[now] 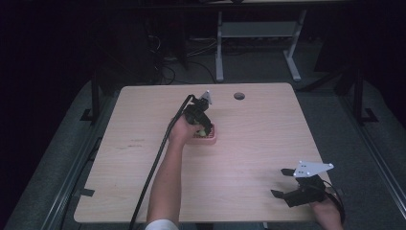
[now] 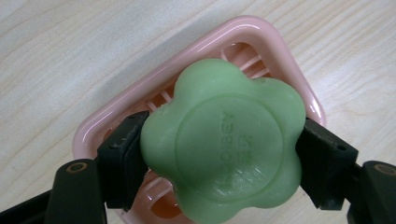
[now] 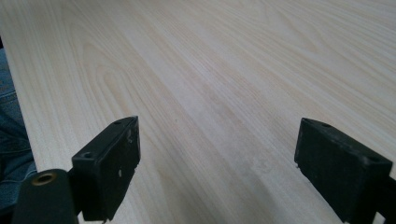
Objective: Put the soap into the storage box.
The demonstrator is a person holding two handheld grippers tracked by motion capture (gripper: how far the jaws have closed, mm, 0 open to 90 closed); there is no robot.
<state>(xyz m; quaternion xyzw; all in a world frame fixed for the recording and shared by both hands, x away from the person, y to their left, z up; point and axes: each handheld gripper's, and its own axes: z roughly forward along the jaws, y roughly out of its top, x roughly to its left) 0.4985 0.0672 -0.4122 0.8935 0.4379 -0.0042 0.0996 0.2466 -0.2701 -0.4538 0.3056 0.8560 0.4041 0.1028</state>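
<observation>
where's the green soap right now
The soap is clamped between the left gripper's jaws, directly over the pink dish, near the middle of the table in the high view.

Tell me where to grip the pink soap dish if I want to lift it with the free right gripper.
Judging by shape, grip a long side rail of the pink soap dish from above, one finger inside the slatted floor, one outside. The green soap in the left gripper covers the middle.
</observation>
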